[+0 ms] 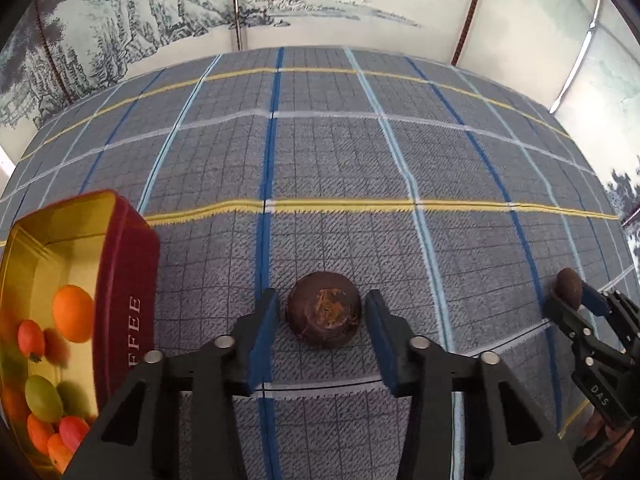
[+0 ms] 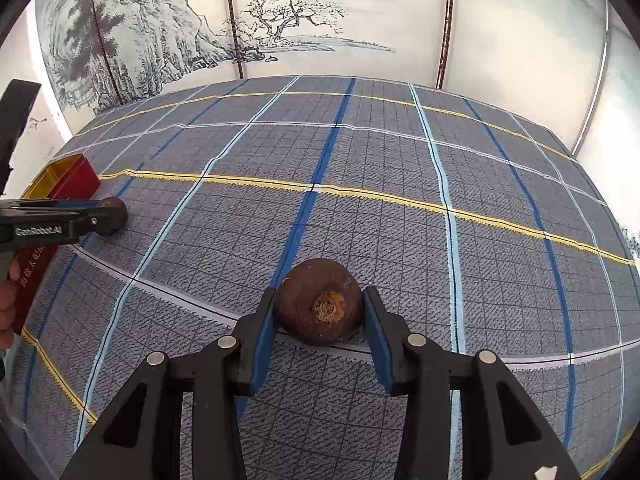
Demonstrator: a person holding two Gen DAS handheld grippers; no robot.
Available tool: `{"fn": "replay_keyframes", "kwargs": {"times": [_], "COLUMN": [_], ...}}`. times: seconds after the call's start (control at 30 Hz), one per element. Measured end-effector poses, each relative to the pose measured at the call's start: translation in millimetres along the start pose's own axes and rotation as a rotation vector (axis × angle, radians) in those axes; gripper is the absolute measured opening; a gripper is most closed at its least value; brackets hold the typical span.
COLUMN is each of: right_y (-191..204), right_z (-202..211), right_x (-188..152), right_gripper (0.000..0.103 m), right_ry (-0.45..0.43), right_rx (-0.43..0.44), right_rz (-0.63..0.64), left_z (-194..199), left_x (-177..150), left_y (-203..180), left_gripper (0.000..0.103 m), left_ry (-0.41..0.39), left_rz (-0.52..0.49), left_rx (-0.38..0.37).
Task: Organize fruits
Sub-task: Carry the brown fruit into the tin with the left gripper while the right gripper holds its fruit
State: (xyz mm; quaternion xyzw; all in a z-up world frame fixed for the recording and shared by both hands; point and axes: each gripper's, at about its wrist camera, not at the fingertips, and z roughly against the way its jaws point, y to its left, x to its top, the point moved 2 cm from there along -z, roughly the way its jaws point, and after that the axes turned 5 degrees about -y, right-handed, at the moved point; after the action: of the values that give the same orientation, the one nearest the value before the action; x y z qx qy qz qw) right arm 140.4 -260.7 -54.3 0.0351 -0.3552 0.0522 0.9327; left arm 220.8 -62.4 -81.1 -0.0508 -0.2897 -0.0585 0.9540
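A dark brown round fruit (image 1: 324,315) lies on the checked cloth between the fingers of my left gripper (image 1: 322,320), which is open with a gap on each side. It also shows in the right wrist view (image 2: 114,215), with the left gripper (image 2: 96,216) around it. My right gripper (image 2: 320,312) has its blue pads touching both sides of a second brown fruit (image 2: 320,302) resting on the cloth; this shows in the left wrist view too (image 1: 570,283). A red tin (image 1: 128,280) with a gold inside holds several small orange, red and green fruits.
The grey checked tablecloth (image 1: 340,160) with blue, yellow and white lines covers the table. A painted landscape screen (image 2: 280,20) stands behind the far edge. The red tin (image 2: 72,176) is at the far left in the right wrist view.
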Motion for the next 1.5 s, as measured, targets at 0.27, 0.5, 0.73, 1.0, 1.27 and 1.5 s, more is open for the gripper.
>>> {"fn": "replay_keyframes", "kwargs": {"times": [0.27, 0.5, 0.73, 1.0, 1.27, 1.5], "right_y": [1, 2, 4, 4, 4, 4], "right_z": [0, -1, -1, -3, -3, -3], "right_x": [0, 1, 1, 1, 2, 2], "right_gripper": [0.041, 0.04, 0.04, 0.04, 0.04, 0.04], "right_ry": [0.0, 0.002, 0.002, 0.003, 0.003, 0.003], "right_rx": [0.001, -0.008, -0.011, -0.013, -0.013, -0.013], "right_rz": [-0.001, 0.009, 0.012, 0.015, 0.015, 0.016], "left_z": [7, 24, 45, 73, 115, 144], "left_x": [-6, -18, -31, -41, -43, -40], "left_y": [-1, -8, -14, -19, -7, 35], "left_gripper": [0.038, 0.038, 0.038, 0.038, 0.038, 0.038], "left_ry": [-0.012, -0.023, -0.026, -0.041, -0.095, -0.146], "left_rz": [0.004, -0.01, -0.012, -0.012, -0.013, 0.01], "left_rx": [-0.014, -0.018, -0.028, -0.07, -0.078, -0.003]}}
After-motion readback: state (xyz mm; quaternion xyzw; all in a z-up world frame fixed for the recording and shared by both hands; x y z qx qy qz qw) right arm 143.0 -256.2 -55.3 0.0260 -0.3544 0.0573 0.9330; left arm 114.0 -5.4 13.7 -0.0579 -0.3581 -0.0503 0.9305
